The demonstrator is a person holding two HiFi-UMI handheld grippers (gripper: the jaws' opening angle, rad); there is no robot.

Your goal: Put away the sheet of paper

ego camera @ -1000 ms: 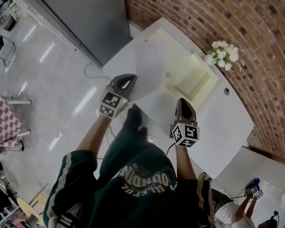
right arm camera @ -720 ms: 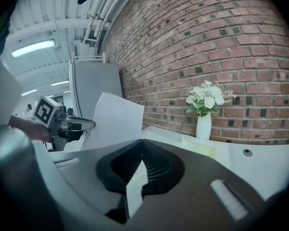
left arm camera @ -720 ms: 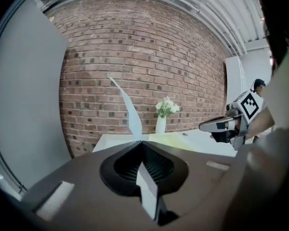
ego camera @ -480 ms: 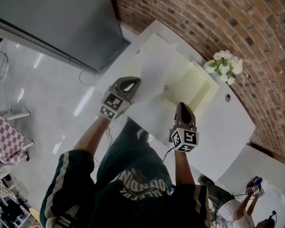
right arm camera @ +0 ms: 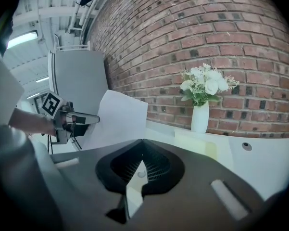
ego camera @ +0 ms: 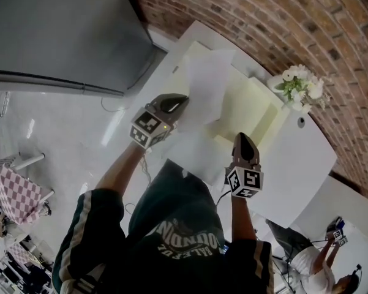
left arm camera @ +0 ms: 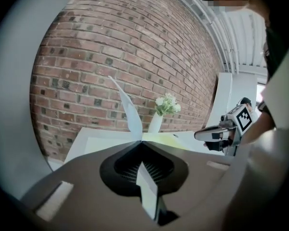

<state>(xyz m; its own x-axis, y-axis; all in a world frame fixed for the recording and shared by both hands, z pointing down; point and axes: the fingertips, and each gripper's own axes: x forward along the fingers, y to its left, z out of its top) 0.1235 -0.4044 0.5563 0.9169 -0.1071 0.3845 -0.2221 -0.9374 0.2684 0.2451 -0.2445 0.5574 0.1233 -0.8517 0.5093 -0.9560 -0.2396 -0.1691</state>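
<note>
Carry step — the left gripper [ego camera: 181, 99] is clamping the sheet of paper [ego camera: 206, 83] ahead of its tips, the right gripper [ego camera: 243, 138] idling closed and empty; next, presumably, lowering it into the tray [ego camera: 255, 105] beyond.

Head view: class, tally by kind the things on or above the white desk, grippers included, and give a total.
Sheet of paper: 1
Pale yellow tray: 1
Vase of flowers: 1
Grippers: 2 (left gripper, right gripper)
Total: 5
</note>
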